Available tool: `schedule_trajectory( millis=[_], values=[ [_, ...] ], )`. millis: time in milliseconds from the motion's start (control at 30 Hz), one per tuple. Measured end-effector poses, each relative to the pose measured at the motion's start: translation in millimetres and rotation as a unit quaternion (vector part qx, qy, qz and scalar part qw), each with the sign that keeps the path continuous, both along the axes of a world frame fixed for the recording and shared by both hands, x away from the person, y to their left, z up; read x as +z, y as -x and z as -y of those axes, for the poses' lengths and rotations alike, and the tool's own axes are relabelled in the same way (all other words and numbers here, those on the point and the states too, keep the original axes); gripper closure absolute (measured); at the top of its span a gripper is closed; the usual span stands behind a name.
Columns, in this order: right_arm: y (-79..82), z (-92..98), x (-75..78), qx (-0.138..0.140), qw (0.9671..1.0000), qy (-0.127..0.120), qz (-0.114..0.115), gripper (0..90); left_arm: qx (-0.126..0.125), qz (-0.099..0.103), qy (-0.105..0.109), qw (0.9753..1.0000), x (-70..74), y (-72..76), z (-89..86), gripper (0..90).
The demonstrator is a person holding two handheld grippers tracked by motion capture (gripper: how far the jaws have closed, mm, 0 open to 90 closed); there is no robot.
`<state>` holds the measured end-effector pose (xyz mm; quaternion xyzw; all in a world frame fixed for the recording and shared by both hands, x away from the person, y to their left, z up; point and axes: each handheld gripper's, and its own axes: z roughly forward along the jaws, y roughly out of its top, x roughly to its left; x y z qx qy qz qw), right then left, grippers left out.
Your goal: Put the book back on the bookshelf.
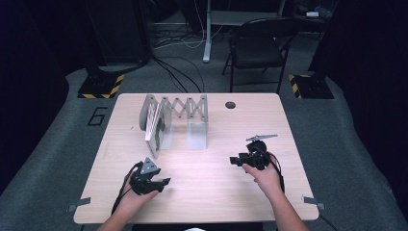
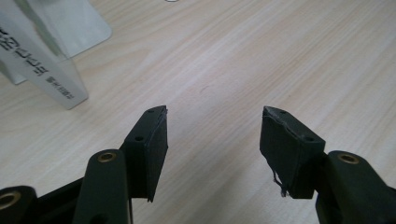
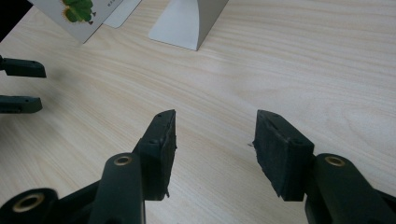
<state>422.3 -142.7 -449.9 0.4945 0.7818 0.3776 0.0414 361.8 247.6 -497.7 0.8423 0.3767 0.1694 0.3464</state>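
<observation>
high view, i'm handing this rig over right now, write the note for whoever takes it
Left tongs: open, nothing held, low over the near left of the table.
Right tongs: open, nothing held, over the near right, pointing left.
Things: the grey expanding rack stands at the far left-centre. A white book with a green picture on its cover stands upright at the rack's left end, by the left divider; the slots to its right look empty.
Done: one book stands in the rack.
Left: nothing is gripped. The likely next step is to reach for the book or the rack.
</observation>
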Motion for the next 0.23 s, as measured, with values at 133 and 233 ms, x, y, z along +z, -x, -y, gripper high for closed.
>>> schedule_trajectory(
  millis=[133, 233],
  values=[
    [-0.7, 0.8, -2.5, -0.007, 0.9999, 0.004, -0.009, 47.8, 0.055, 0.026, 0.003, 0.9981, 7.0, 3.8, -4.5, 41.9],
    [-1.9, 1.7, -3.9, -0.009, 0.9999, 0.006, -0.01, 47.6, 0.119, 0.058, 0.013, 0.9911, 18.7, 7.2, -16.7, 40.5]
  ],
)
